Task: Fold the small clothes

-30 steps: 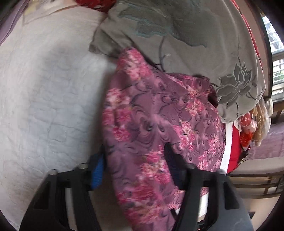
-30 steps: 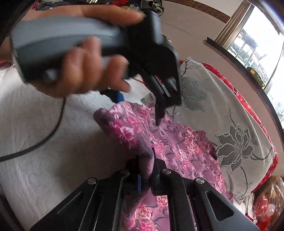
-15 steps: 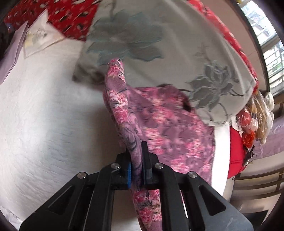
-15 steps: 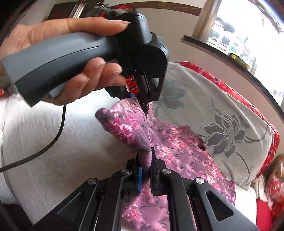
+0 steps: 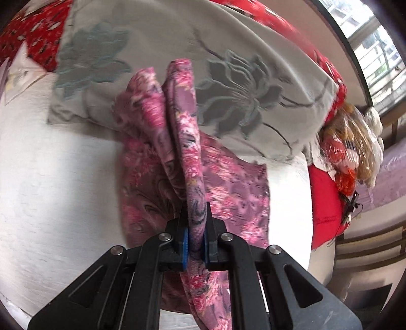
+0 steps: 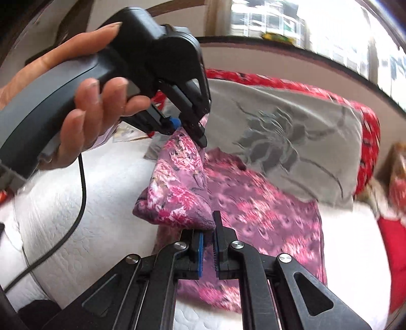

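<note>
A small purple garment with pink flowers (image 5: 228,193) lies on a white quilted bed (image 5: 63,177). My left gripper (image 5: 196,240) is shut on one edge of the garment and holds it raised in a fold. In the right wrist view the left gripper (image 6: 189,128) pinches the top of the lifted fold of the garment (image 6: 182,187). My right gripper (image 6: 208,243) is shut on the lower corner of that same lifted fold. The rest of the garment stays flat on the bed.
A grey pillow with a flower pattern (image 5: 228,83) lies just behind the garment, over a red patterned cover (image 5: 38,38). A red cushion (image 5: 327,203) and bagged items (image 5: 352,142) sit at the bed's right edge. A window (image 6: 304,22) is beyond.
My left gripper closed on the garment's edge and lifted it. Both grippers have raised the fold higher and carried it over the flat part of the garment.
</note>
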